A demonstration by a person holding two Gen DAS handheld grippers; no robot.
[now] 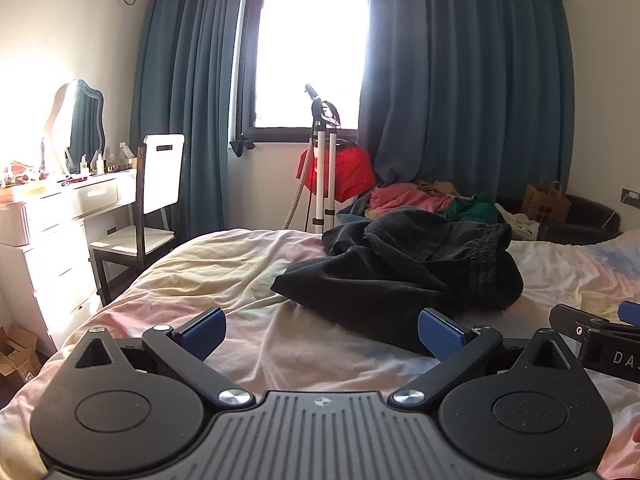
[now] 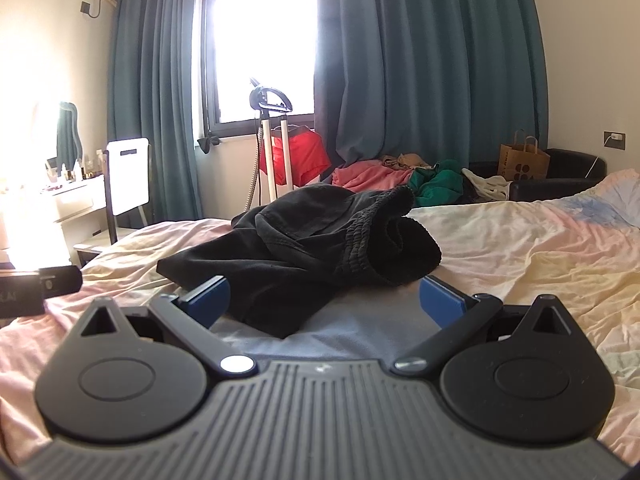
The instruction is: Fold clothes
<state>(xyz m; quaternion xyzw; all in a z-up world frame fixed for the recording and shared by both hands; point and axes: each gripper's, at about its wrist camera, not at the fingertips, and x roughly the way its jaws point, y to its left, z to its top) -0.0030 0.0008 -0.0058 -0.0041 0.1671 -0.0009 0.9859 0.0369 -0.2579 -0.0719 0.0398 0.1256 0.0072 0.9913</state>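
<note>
Left tool (image 1: 322,330) spread over bare bedsheet (image 1: 224,280); right tool (image 2: 324,300) spread, straddling black garment (image 2: 304,240) hem.

Black garment (image 2: 320,236), pastel tie-dye sheet (image 2: 520,248)

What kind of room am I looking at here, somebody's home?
Most likely a bedroom in a home. A bed with a rumpled pastel sheet fills the foreground, with crumpled black trousers lying on it. A dressing table with a mirror stands by the wall, and curtains frame the window.
</note>
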